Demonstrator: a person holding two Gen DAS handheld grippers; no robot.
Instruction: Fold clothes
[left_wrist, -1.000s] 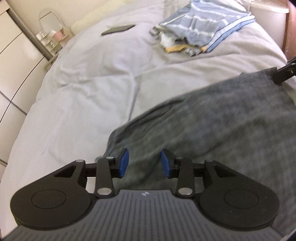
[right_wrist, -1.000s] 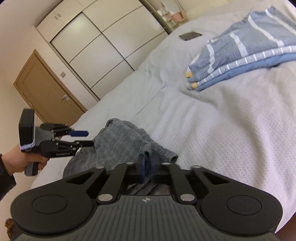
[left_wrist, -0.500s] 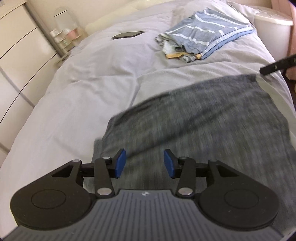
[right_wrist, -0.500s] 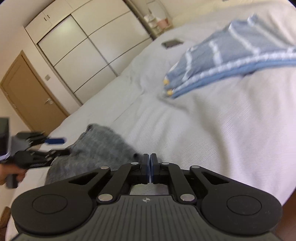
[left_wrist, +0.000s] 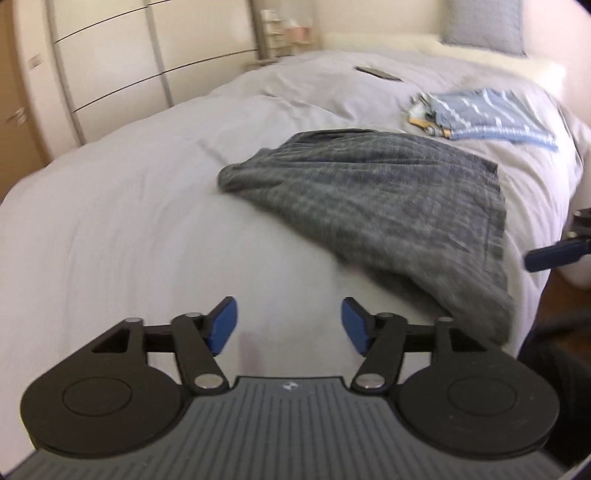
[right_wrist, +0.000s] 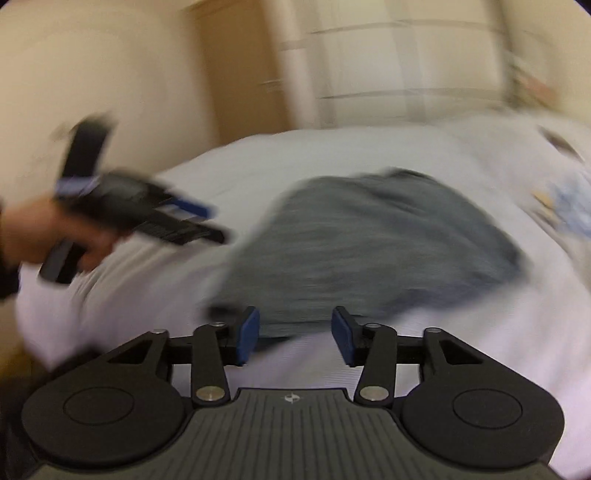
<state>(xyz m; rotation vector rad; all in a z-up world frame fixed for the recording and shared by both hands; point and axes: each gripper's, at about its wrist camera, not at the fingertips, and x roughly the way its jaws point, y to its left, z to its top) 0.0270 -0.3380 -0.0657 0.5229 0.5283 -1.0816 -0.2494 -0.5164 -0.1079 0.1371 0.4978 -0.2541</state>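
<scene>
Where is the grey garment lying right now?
Left wrist view: the grey garment lies spread on the bed, right of centre, just before the folded striped clothes.

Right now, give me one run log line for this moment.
left tongs: open, empty | right tongs: open, empty | grey garment: spread on bed, unfolded | striped clothes: folded beyond it

A dark grey garment (left_wrist: 373, 192) lies spread across a bed, its heathered fabric loosely flattened with soft ripples. One end bunches into a rumpled knot toward the middle of the mattress, while the opposite side drapes over the bed's near edge. Beyond it, near the head of the bed, a folded pile of blue clothes with white stripes (left_wrist: 487, 114) rests apart from it, a yellow trim showing at the pile's nearer end.
</scene>
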